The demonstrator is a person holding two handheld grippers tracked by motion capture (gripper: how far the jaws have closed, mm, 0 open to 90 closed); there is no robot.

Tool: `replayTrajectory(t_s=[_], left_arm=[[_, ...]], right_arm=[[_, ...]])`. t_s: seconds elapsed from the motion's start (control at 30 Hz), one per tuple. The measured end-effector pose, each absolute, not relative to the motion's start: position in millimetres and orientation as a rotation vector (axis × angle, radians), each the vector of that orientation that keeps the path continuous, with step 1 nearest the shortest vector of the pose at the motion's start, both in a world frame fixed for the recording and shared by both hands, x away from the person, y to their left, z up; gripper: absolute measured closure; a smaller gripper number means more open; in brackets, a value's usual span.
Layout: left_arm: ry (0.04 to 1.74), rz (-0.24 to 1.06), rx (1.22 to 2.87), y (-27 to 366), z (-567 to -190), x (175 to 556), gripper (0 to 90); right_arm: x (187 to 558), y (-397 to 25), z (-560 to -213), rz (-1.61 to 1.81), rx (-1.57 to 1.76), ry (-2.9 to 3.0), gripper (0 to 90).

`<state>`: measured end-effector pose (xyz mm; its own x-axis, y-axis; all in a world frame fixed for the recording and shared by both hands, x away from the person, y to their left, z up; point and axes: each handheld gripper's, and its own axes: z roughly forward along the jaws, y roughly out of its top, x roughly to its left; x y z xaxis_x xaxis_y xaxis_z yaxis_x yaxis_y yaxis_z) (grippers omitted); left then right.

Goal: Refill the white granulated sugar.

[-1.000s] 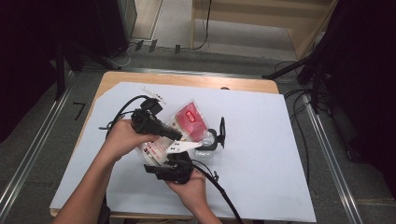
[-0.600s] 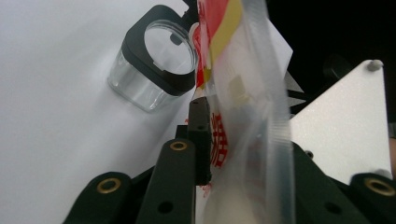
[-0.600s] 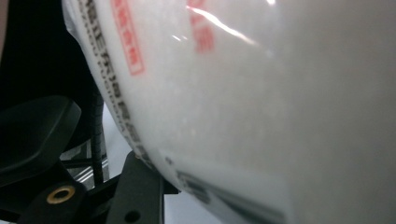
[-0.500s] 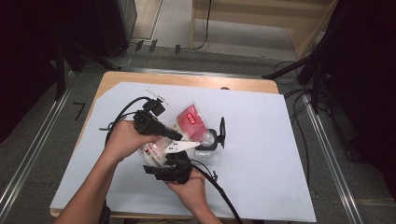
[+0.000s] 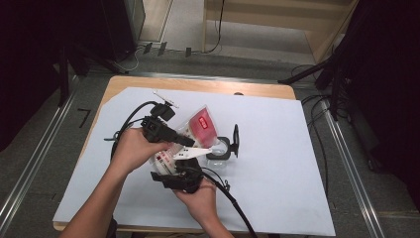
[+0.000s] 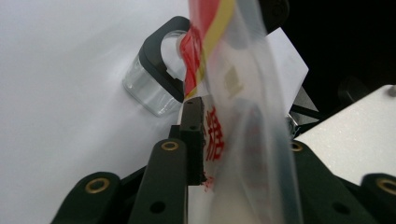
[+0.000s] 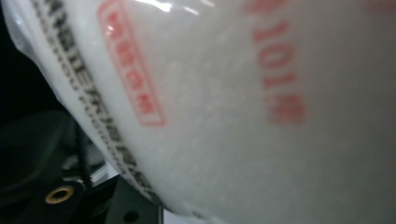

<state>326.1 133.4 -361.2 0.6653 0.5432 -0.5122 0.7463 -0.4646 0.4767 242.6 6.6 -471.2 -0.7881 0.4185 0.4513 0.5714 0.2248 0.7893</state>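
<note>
A bag lies near the desk's middle, between two grippers; a lidded jar sits just right of it, apparently touching its edge.

Black tongs with brass rivets, seemingly black cables.

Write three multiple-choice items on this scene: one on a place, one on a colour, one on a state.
1. Where does the clear jar with the black lid stand?
A. on the white sheet
B. on the floor
C. on a shelf

2. What colour is the label on the plastic bag?
A. blue
B. red
C. green

3. What is the left hand-held gripper doing?
A. lying idle on the table
B. hanging open in the air
C. clamping the bag

Answers: 1 A, the high view shows it on the white sheet. 2 B, a red patch shows on the bag. 3 C, the left gripper view shows film between its jaws.
</note>
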Motion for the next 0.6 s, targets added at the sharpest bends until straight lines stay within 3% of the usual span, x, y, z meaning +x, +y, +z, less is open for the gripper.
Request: replayTrajectory(t_s=[0.3, 0.47, 0.6], left_arm=[[0.962, -0.391, 2.185, 138.9, -356.3, 325.2, 70.2], [0.979, -0.353, 2.222, 134.6, -356.0, 323.2, 82.4], [1.011, -0.358, 2.208, 133.5, -356.2, 323.5, 85.6]], right_arm=[[239.5, 2.8, -471.7, -1.667, -0.924, -2.276, 63.3], [239.1, 3.4, -470.6, -1.636, -0.929, -2.319, 63.0], [239.2, 4.5, -468.9, -1.62, -0.92, -2.359, 60.9]])
